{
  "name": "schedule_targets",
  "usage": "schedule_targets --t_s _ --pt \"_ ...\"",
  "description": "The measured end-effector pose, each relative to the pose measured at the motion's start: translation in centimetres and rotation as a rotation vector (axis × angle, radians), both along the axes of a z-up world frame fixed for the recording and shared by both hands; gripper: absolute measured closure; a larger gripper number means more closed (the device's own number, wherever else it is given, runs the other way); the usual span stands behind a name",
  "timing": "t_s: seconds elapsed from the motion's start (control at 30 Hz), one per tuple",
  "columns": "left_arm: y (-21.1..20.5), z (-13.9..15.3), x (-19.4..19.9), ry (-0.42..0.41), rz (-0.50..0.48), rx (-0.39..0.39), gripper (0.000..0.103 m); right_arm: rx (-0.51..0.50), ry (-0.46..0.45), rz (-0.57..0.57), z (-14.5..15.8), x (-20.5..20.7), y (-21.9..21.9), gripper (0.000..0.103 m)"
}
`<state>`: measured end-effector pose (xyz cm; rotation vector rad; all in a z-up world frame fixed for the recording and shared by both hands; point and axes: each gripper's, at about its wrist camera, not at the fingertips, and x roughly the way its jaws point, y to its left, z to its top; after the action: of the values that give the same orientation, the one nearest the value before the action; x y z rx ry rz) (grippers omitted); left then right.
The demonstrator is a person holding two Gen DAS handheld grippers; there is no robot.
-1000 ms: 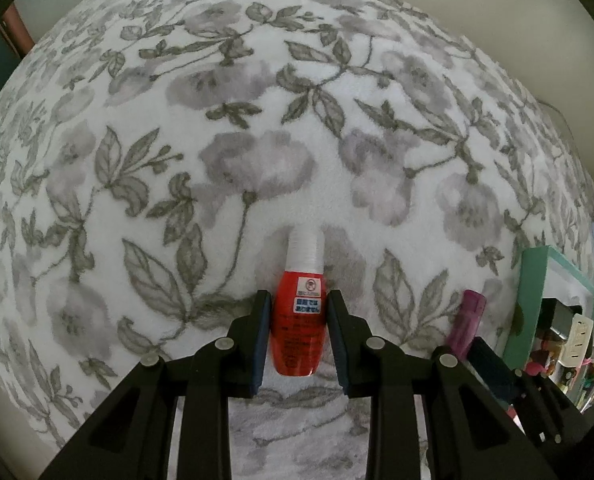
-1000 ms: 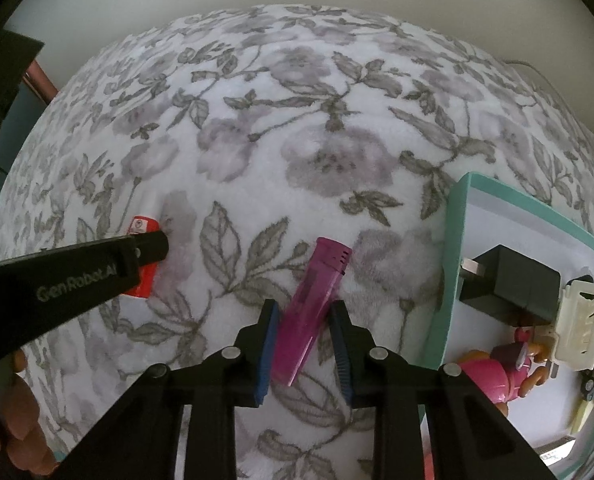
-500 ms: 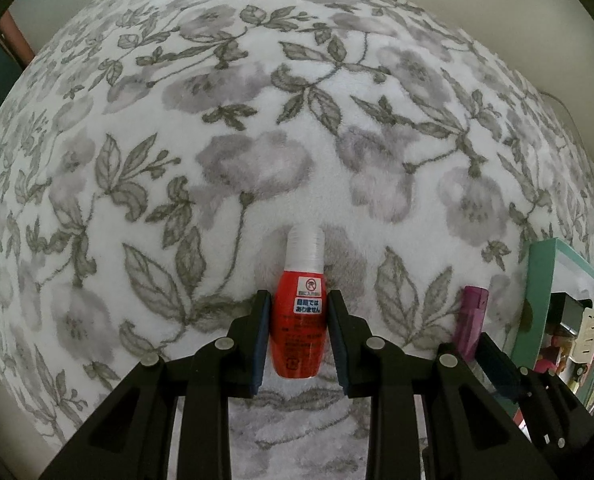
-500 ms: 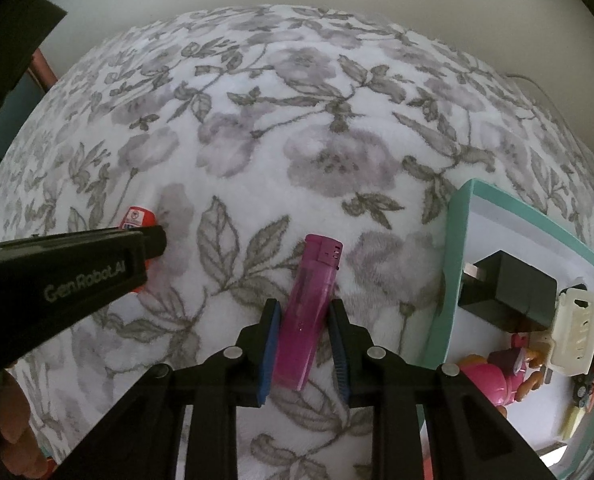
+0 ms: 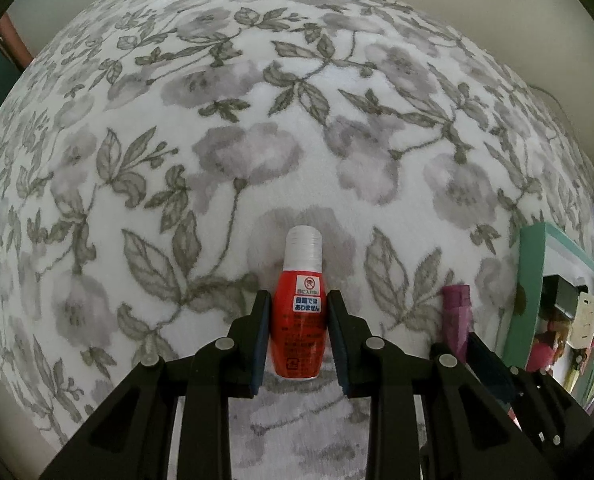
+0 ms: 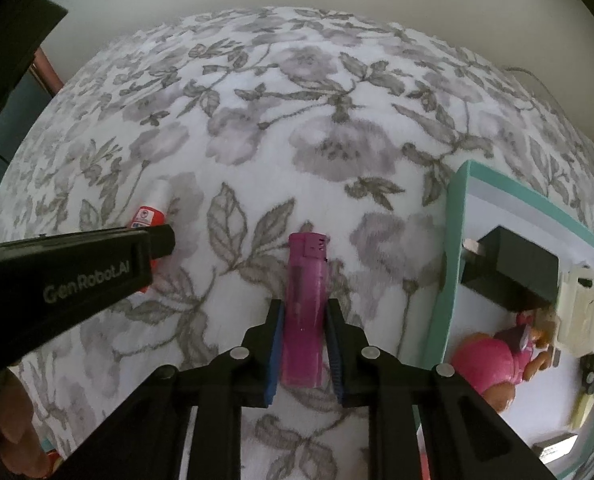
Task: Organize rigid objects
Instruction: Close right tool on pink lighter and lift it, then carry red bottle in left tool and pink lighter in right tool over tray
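Left wrist view: left claw (image 5: 297, 334) pointing down at a floral blanket (image 5: 257, 152), clamped on a small red bottle (image 5: 298, 328) with a clear cap and a white label; pads pressed against both sides of the bottle's red body, cap end sticking out past the fingertips. Right of the bottle, a magenta lighter (image 5: 455, 316), partly hidden behind the dark shape of the other claw. Farther right of the bottle, at the picture's edge, a teal-rimmed tray (image 5: 531, 280) crowded with small things, too squeezed there to tell apart.

Right wrist view: right claw (image 6: 303, 344) closing around the magenta lighter (image 6: 303, 312), lying lengthwise between the blue pads; pads right at its sides, full contact hard to confirm. Left of the lighter, the red bottle (image 6: 149, 210) on the blanket (image 6: 317, 140), mostly covered by the black finger of the left claw (image 6: 159, 242). Right of the lighter, the teal-rimmed tray (image 6: 451, 260), holding a black plug adapter (image 6: 513, 268), a white plastic piece (image 6: 581, 308) and a pink doll figure (image 6: 493, 360). Lower left corner: part of a hand (image 6: 15, 436).
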<state>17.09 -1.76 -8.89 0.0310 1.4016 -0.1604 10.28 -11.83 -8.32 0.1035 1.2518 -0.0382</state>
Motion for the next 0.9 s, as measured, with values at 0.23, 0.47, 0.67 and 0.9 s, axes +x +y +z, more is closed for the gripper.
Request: schedule_targets --t_s 0.23,0.47,0.67,0.9 --pt "0.6 2.7 -2.2 -0.064 0.004 -0.005 0.074 0.025 -0.038 -0.003 2.7 -2.5 -0.3 0.083" --pt "0.9 6.5 -4.0 -0.139 -0.026 -0.032 0.074 0.067 -0.063 -0.062 4.8 -5.2 -2.5 0.091" --pt "0.2 8.6 -5.2 -0.184 -0.071 -0.047 0.074 0.108 -0.071 -0.093 5.2 -6.8 -3.5 0.091" --pt "-1.1 9.1 -6.6 -0.182 -0.111 -0.086 0.074 0.137 -0.12 -0.119 6.8 -8.2 -4.3 0.091"
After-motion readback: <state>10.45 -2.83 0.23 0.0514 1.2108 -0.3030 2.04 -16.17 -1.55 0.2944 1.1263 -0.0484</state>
